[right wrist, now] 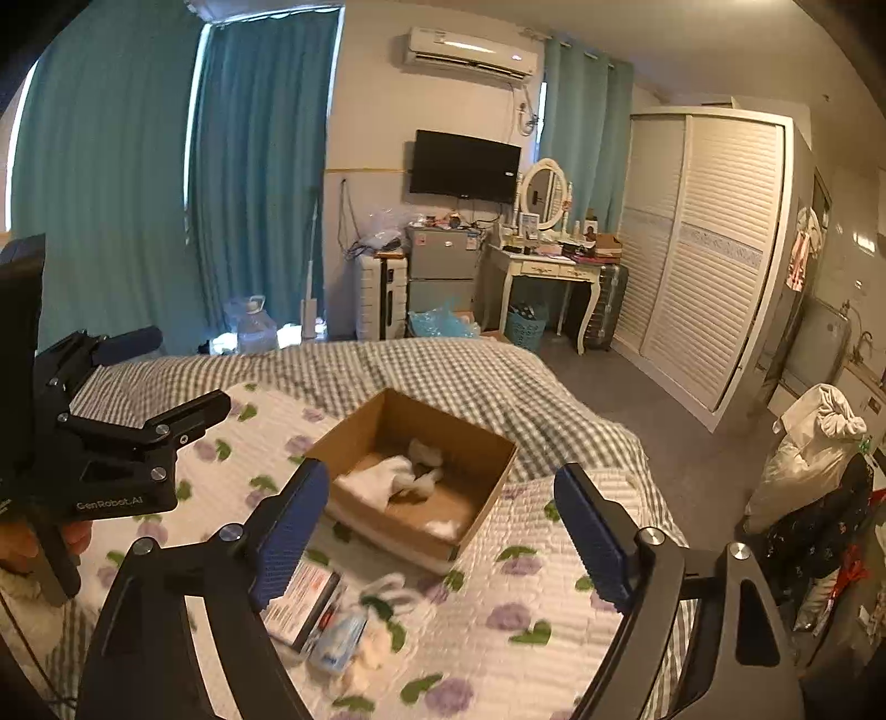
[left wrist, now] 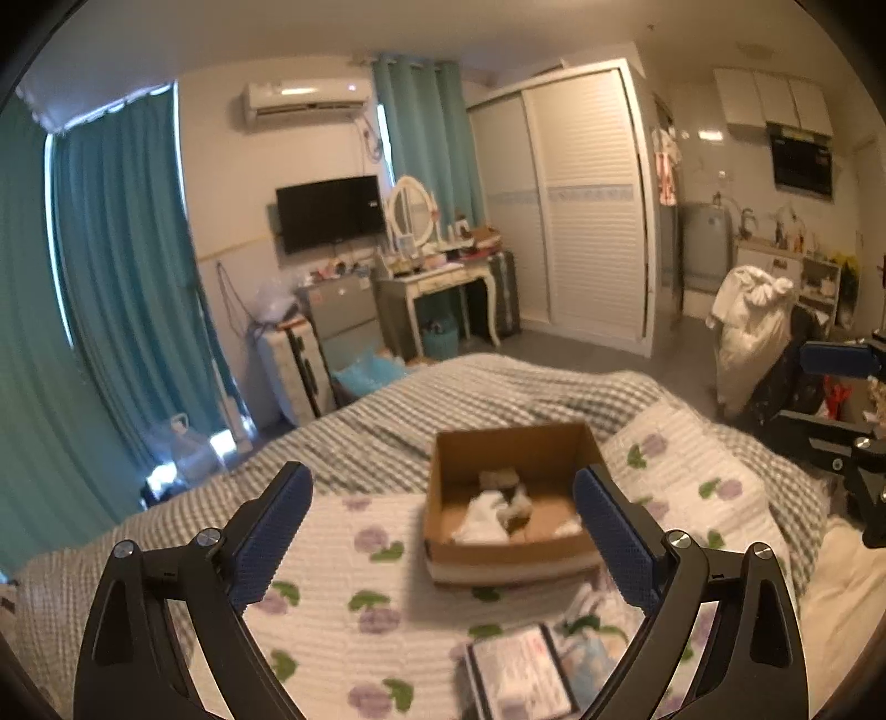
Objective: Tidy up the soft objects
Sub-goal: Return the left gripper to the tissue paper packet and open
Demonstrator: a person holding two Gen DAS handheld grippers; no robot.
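1. Soft objects (right wrist: 396, 479): white cloth pieces heaped in the cardboard box (right wrist: 468, 526), with something darker among them; blurred in both views.
2. Left hand-held gripper (left wrist: 443, 534): jaws spread wide, nothing between the blue pads (left wrist: 271, 537), held above the bed with the box framed between its fingers. Also visible at the left edge of the right wrist view, black, gripped by a hand (right wrist: 33, 545) low in the corner.
3. Right hand-held gripper (right wrist: 443, 534): jaws likewise wide apart and empty, blue pads (right wrist: 290, 534) either side of the box's near corner, clear of it. Seen too at the right edge of the left wrist view.
4. Cardboard box: open-topped, resting on the quilt (right wrist: 498, 609), white with purple flowers and green leaves.
5. Near the box, closer to the cameras: a flat dark-framed booklet or packet (right wrist: 302, 606), a small blue-and-white packet (right wrist: 338, 637) just beside it, and more white fluffy material (right wrist: 371, 648) on the quilt.
6. Under the quilt: a grey checked cover (right wrist: 421, 371) over the bed.
7. Beyond the bed: teal curtains (right wrist: 260, 166), a wall television (right wrist: 464, 166), an air conditioner (right wrist: 470, 52), a dressing table (right wrist: 548, 271) with an oval mirror, a white slatted wardrobe (right wrist: 703, 249), a water jug (right wrist: 253, 329) on the floor.
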